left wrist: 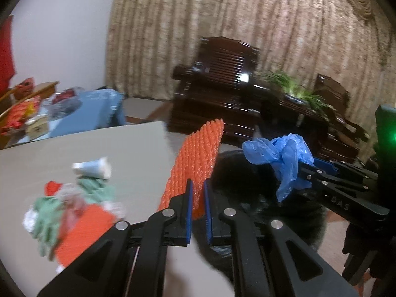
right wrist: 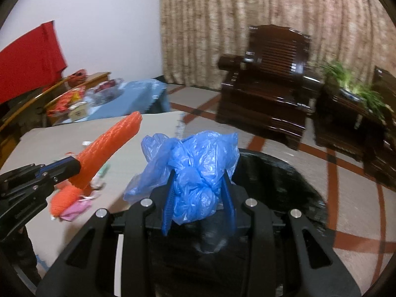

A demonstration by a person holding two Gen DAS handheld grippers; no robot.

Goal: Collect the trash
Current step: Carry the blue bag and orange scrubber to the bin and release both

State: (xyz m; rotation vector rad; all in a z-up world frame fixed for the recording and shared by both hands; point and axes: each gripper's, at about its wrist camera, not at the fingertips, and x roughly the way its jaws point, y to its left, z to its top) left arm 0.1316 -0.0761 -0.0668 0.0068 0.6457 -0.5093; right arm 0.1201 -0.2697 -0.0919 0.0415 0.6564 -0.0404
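My left gripper [left wrist: 197,193] is shut on an orange foam net sleeve [left wrist: 195,158] that stands up from the blue pads; it also shows in the right wrist view [right wrist: 109,146]. My right gripper [right wrist: 198,185] is shut on a crumpled blue plastic bag [right wrist: 195,168], seen in the left wrist view [left wrist: 284,158] too. Both are held over or near the rim of a black bin [right wrist: 279,180] lined with a black bag, beside the table. More trash [left wrist: 74,205] lies on the grey table [left wrist: 138,148]: orange net, green and white scraps, a pink wrapper [right wrist: 74,208].
A dark wooden armchair [right wrist: 267,84] and a side table with a green plant [right wrist: 356,91] stand behind the bin. A blue-covered table with clutter [left wrist: 81,109] is at the far left. Beige curtains hang behind. The floor is tiled with red lines.
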